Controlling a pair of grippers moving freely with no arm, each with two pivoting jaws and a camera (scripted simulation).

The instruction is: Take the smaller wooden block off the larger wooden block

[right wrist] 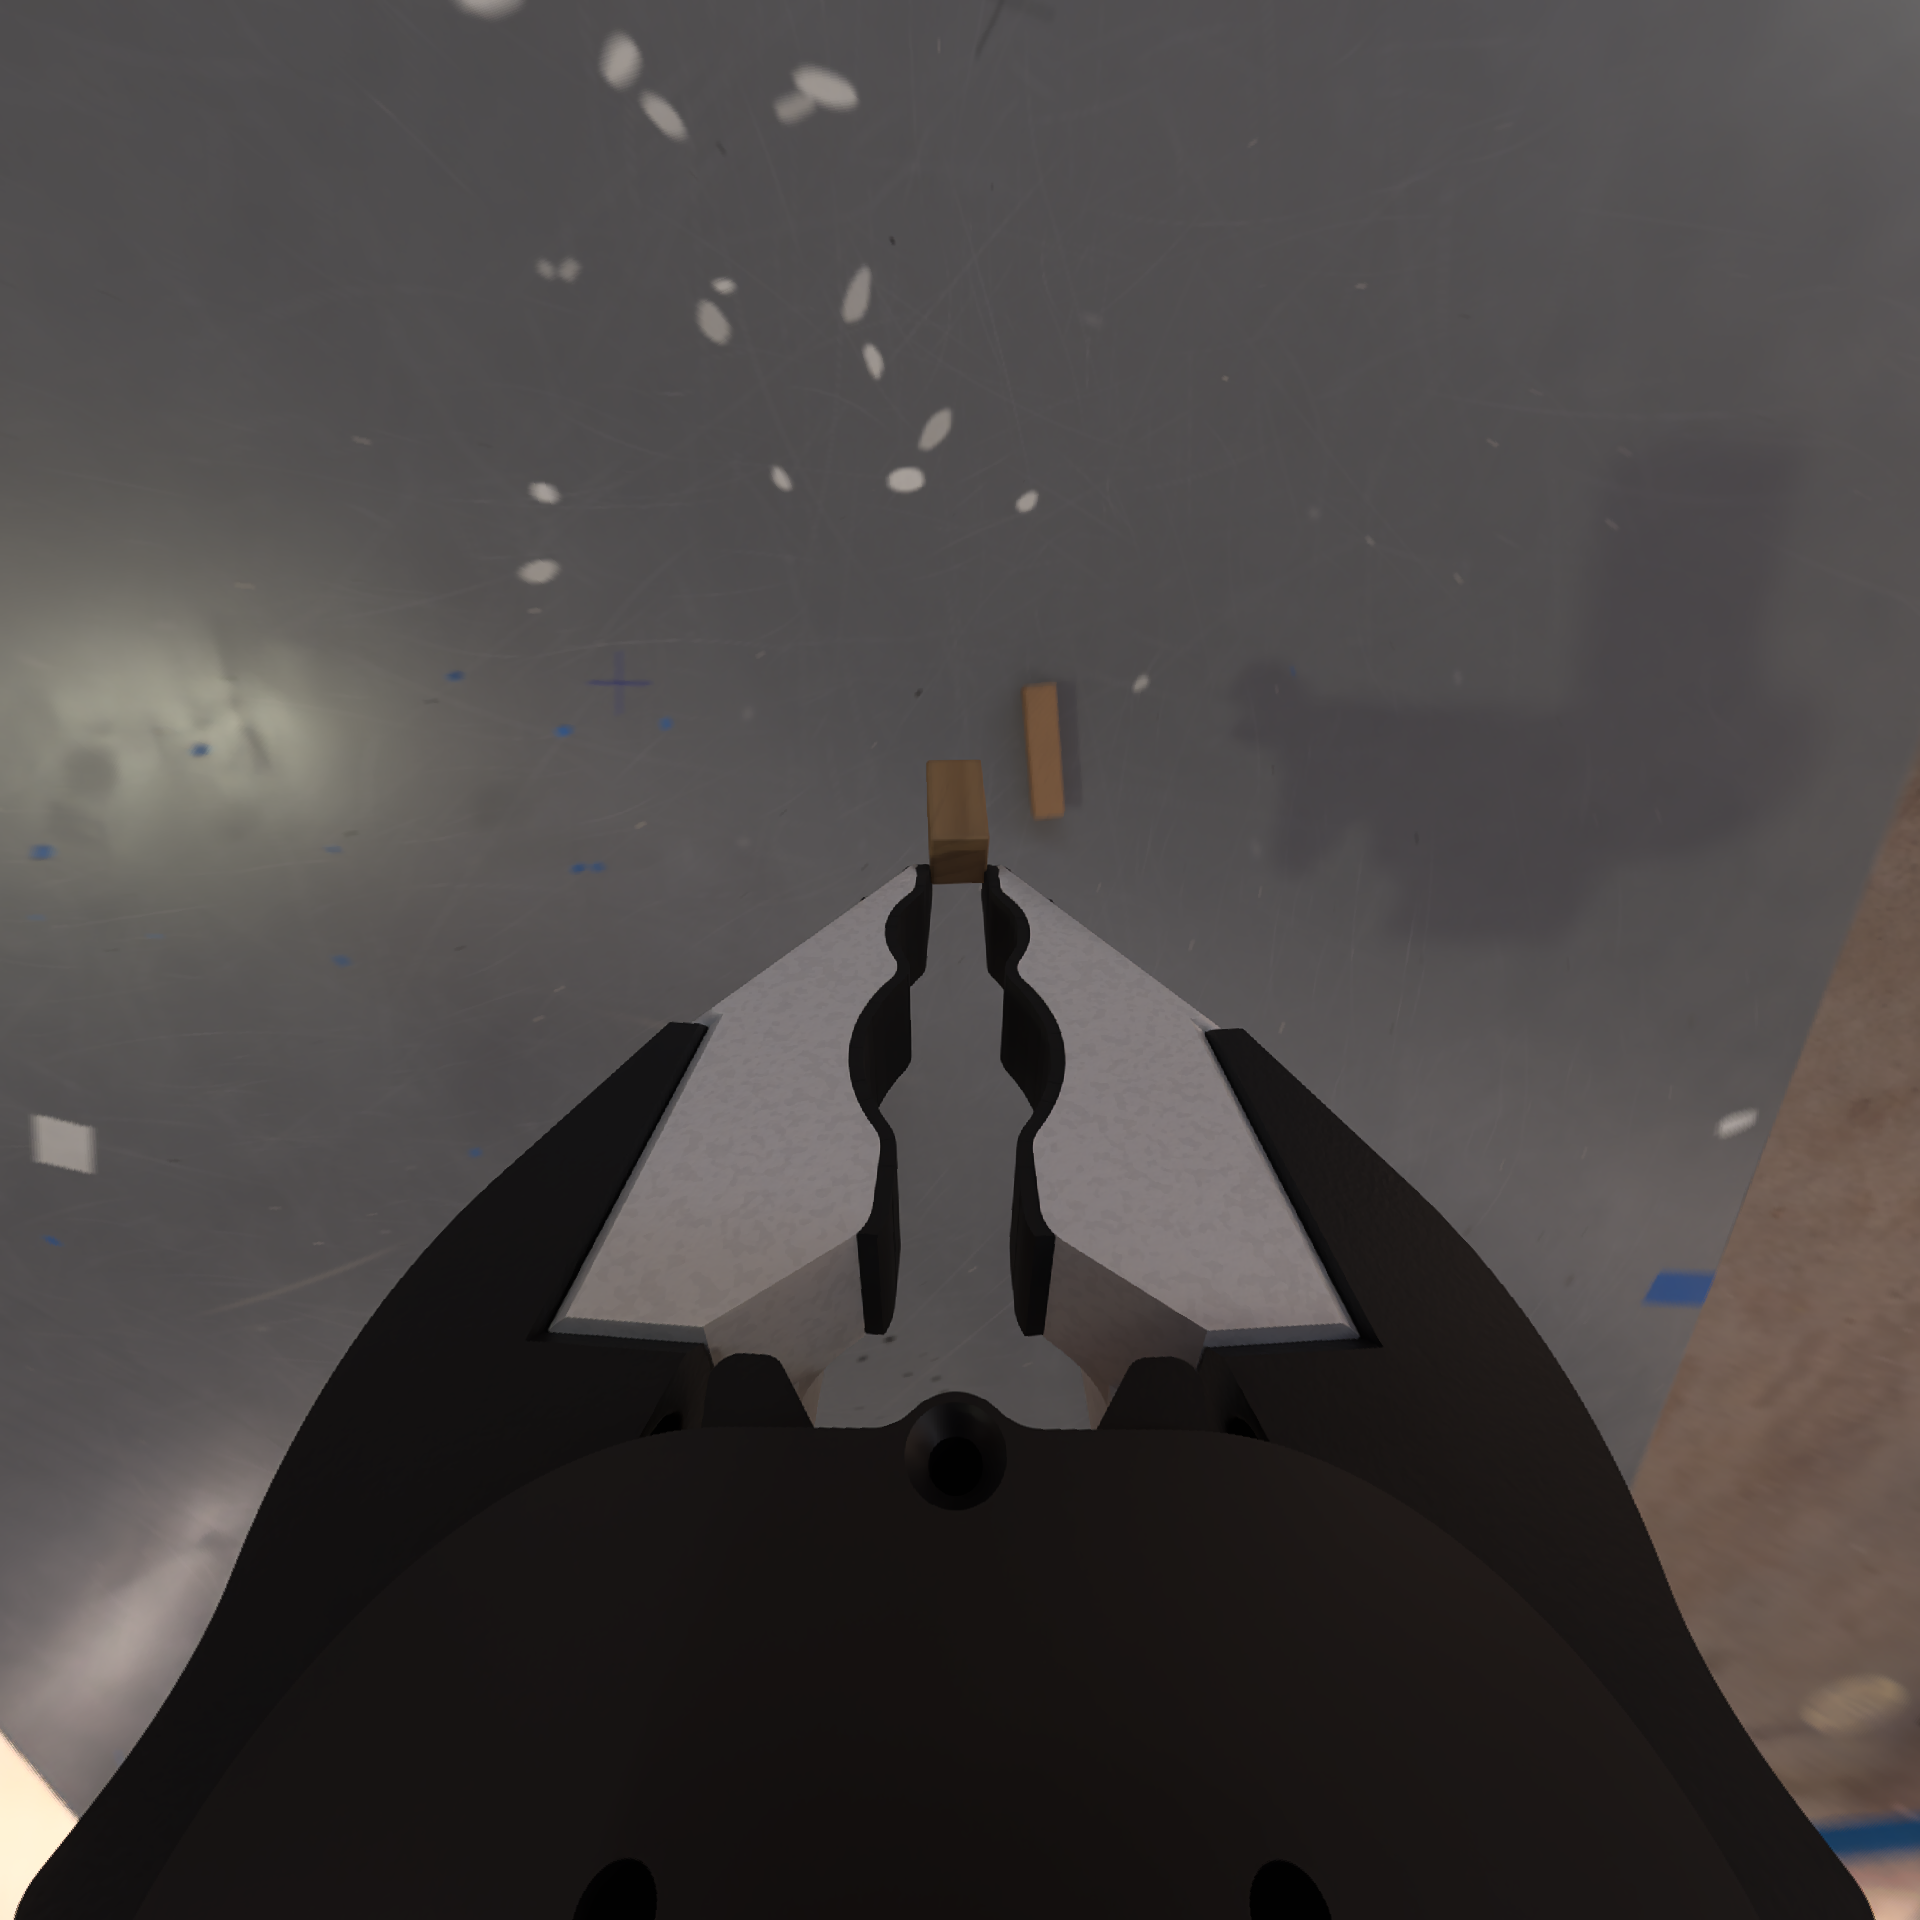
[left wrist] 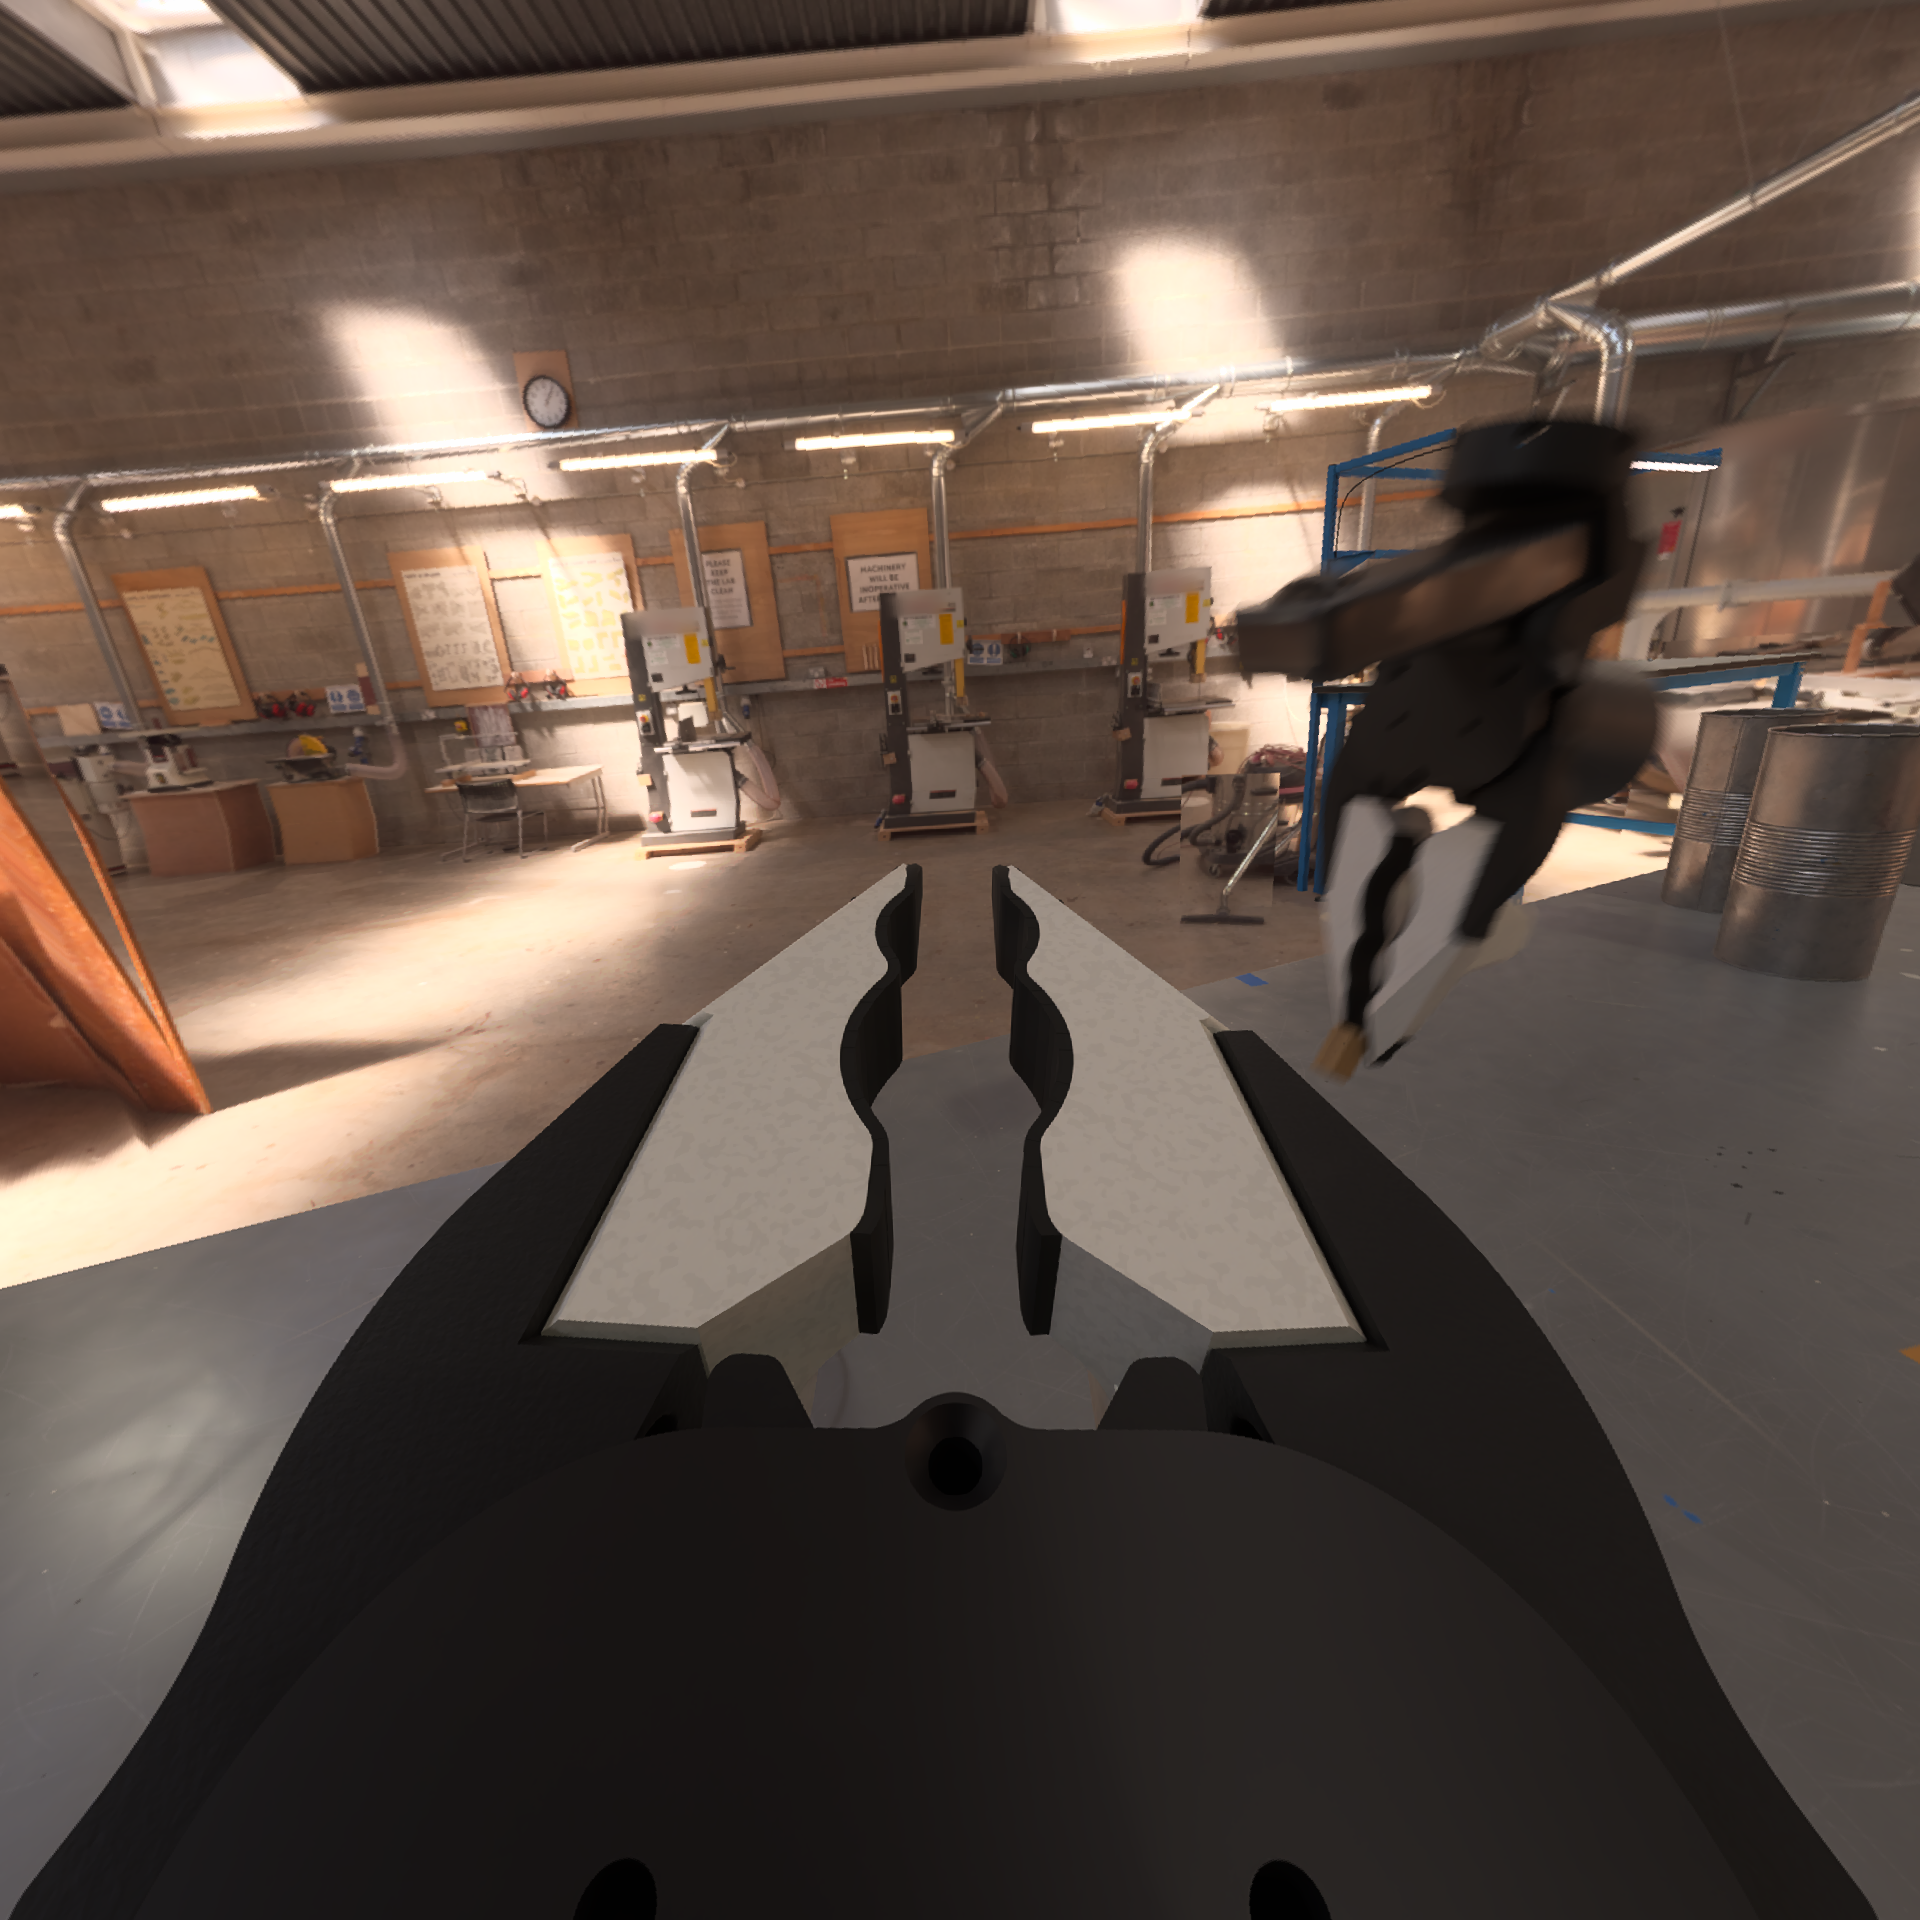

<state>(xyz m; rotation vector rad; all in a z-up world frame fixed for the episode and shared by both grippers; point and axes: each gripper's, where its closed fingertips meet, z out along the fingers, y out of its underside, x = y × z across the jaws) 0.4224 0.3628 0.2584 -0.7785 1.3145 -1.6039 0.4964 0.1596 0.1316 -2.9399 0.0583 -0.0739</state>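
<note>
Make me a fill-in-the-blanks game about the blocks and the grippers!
1. The right gripper holds the smaller wooden block at the tips of its ____.
2. The larger wooden block lies on the ____ table.
3. The left gripper holds ____.

Missing words: fingers; grey; nothing.

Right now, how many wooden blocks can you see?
2. The smaller block sits pinched at the right gripper tips; the longer block lies apart on the grey table.
</note>
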